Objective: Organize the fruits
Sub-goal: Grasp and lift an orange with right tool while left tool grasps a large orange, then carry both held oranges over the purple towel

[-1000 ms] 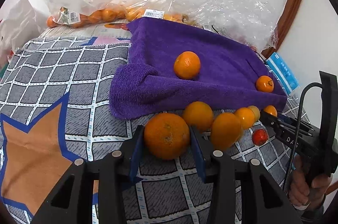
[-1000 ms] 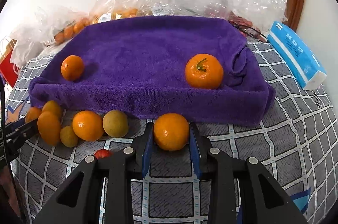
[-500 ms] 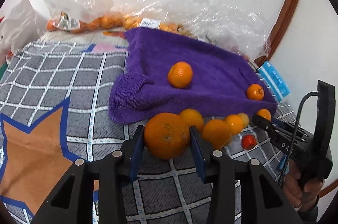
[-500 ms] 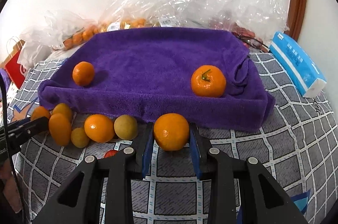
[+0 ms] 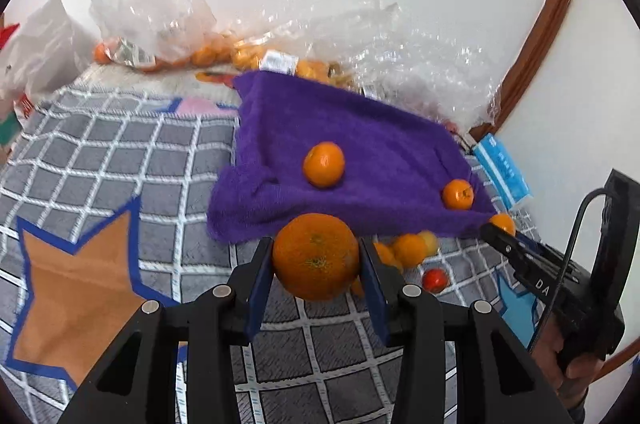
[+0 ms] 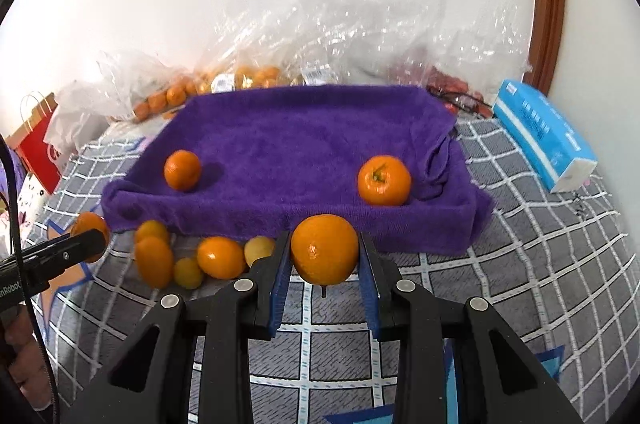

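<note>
Now both fruits have come up off the bedcover: left gripper [image 5: 317, 266] jaws clenched on a large orange [image 5: 316, 256], right gripper [image 6: 324, 264] on a mandarin [image 6: 324, 248], just before the purple towel [image 6: 304, 143], likely their destination.

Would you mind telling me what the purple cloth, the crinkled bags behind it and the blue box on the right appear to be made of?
Purple cloth: likely terry or microfibre towelling; its surface is fuzzy, matte and folds softly at the edges.
Crinkled bags: thin clear plastic film, glossy, with sharp creases that catch the light.
Blue box: probably a soft plastic-wrapped tissue pack or thin card; smooth printed surface, white end; hard to tell which.
</note>
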`<state>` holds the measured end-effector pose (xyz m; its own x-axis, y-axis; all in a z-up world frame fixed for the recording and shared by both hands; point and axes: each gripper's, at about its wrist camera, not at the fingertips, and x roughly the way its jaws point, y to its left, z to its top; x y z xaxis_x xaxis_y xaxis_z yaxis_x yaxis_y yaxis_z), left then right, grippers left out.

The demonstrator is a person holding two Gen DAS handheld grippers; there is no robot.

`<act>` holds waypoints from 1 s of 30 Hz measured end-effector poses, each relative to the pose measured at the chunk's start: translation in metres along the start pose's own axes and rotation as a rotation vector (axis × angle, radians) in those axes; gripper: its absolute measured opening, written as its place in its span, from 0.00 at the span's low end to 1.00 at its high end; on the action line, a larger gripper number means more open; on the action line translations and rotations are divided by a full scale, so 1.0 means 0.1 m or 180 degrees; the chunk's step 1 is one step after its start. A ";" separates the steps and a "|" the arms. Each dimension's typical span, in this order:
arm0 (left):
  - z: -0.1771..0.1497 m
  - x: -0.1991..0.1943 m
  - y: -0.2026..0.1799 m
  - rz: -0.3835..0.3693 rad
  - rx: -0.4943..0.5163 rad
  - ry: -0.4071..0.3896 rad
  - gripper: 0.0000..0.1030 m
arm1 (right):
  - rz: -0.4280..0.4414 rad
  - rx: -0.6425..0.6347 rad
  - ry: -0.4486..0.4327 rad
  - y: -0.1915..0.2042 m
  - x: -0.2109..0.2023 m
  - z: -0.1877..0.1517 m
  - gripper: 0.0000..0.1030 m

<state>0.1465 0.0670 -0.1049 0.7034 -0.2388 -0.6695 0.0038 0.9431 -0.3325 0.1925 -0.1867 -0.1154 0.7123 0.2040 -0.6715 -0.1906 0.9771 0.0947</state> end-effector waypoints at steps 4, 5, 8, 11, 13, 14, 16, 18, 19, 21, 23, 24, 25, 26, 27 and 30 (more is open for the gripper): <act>0.16 -0.09 -0.06 0.0065 -0.0039 -0.0083 0.39 | 0.0053 0.0084 -0.0024 -0.03 -0.07 0.09 0.31; 0.19 -0.09 -0.07 0.0071 -0.0041 -0.0086 0.39 | 0.0043 0.0095 -0.0032 -0.04 -0.09 0.12 0.31; 0.33 -0.08 -0.11 0.0034 -0.0063 -0.0146 0.39 | -0.0008 0.0079 -0.0084 -0.03 -0.11 0.21 0.31; 0.46 -0.03 -0.15 0.0003 -0.0081 -0.0208 0.39 | 0.0007 0.0089 -0.0169 -0.02 -0.13 0.34 0.31; 0.53 0.02 -0.19 -0.0011 -0.0081 -0.0228 0.39 | 0.0008 0.0097 -0.0216 -0.02 -0.13 0.42 0.31; 0.58 0.05 -0.20 -0.0020 -0.0084 -0.0243 0.39 | 0.0005 0.0099 -0.0231 -0.02 -0.12 0.46 0.31; 0.67 0.13 -0.23 -0.0018 -0.0080 -0.0262 0.39 | 0.0023 0.0108 -0.0280 -0.02 -0.08 0.56 0.31; 0.73 0.21 -0.26 -0.0038 -0.0092 -0.0261 0.39 | 0.0032 0.0103 -0.0305 -0.02 -0.04 0.65 0.31; 0.74 0.22 -0.27 -0.0050 -0.0095 -0.0263 0.39 | 0.0037 0.0102 -0.0322 -0.01 -0.02 0.68 0.31; 0.76 0.29 -0.27 -0.0045 -0.0115 -0.0281 0.39 | 0.0044 0.0119 -0.0343 -0.02 0.03 0.75 0.31; 0.72 0.34 -0.25 -0.0032 -0.0120 -0.0284 0.39 | 0.0069 0.0152 -0.0354 -0.03 0.07 0.76 0.31; 0.71 0.36 -0.23 -0.0044 -0.0121 -0.0284 0.39 | 0.0087 0.0181 -0.0351 -0.05 0.11 0.75 0.31; 0.69 0.38 -0.21 -0.0050 -0.0125 -0.0278 0.39 | 0.0101 0.0201 -0.0347 -0.07 0.14 0.74 0.31; 0.67 0.40 -0.20 -0.0052 -0.0133 -0.0267 0.39 | 0.0114 0.0225 -0.0344 -0.09 0.18 0.72 0.31; 0.66 0.43 -0.18 -0.0061 -0.0144 -0.0255 0.39 | 0.0122 0.0260 -0.0334 -0.12 0.22 0.70 0.31; 0.63 0.48 -0.16 -0.0072 -0.0175 -0.0221 0.39 | 0.0158 0.0332 -0.0280 -0.17 0.33 0.66 0.31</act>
<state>0.2246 0.0554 -0.0900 0.7512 -0.2414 -0.6143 -0.0175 0.9231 -0.3842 0.2633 -0.1929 -0.0908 0.7610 0.2524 -0.5976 -0.1592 0.9657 0.2052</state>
